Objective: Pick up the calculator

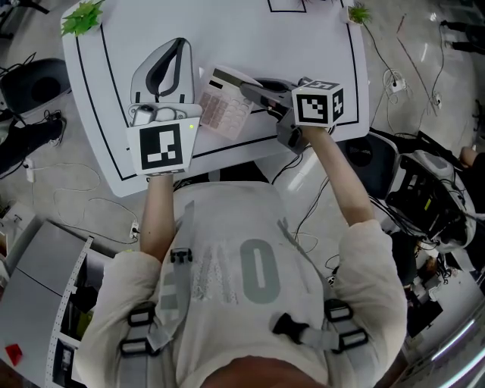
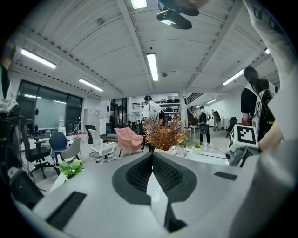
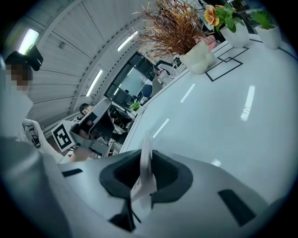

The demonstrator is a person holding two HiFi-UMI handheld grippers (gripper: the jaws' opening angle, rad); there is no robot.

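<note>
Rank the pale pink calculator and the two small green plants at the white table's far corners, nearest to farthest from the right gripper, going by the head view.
1. Pale pink calculator: clamped in the right gripper, at its left.
2. Right-corner green plant: up and to the right.
3. Left-corner green plant: far beyond the calculator, farthest.

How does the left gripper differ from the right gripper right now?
The right gripper is shut on the calculator; the left gripper is shut on nothing. The right gripper points sideways across the white table; the left gripper points away from the person. Both hang over that table.
</note>
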